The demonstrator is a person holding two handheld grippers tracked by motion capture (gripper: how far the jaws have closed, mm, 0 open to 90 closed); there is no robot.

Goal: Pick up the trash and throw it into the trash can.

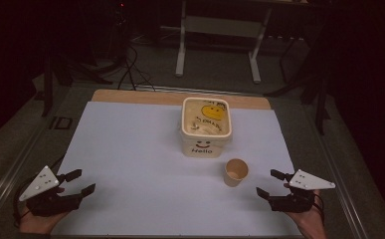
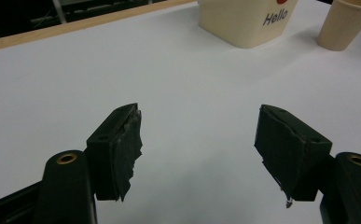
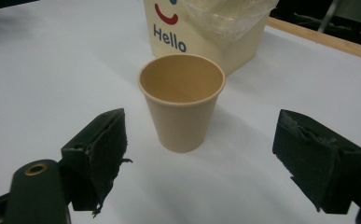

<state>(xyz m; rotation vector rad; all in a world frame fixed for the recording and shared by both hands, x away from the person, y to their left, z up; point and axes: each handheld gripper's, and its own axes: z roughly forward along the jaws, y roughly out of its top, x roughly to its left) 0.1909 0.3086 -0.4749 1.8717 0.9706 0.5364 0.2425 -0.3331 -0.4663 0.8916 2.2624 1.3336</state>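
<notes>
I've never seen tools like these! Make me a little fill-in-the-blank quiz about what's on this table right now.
1. The word printed on the cream tub is ____.
2. The paper cup stands upright and is ____ inside.
3. The jaws of the right hand-held gripper are ____, with the cup ahead of them.
4. The left hand-held gripper holds ____.

Missing words: Hello; empty; open; nothing

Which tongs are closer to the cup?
Right. The right tongs sit just beside the cup, open toward it; the left tongs are far across the table.
</notes>
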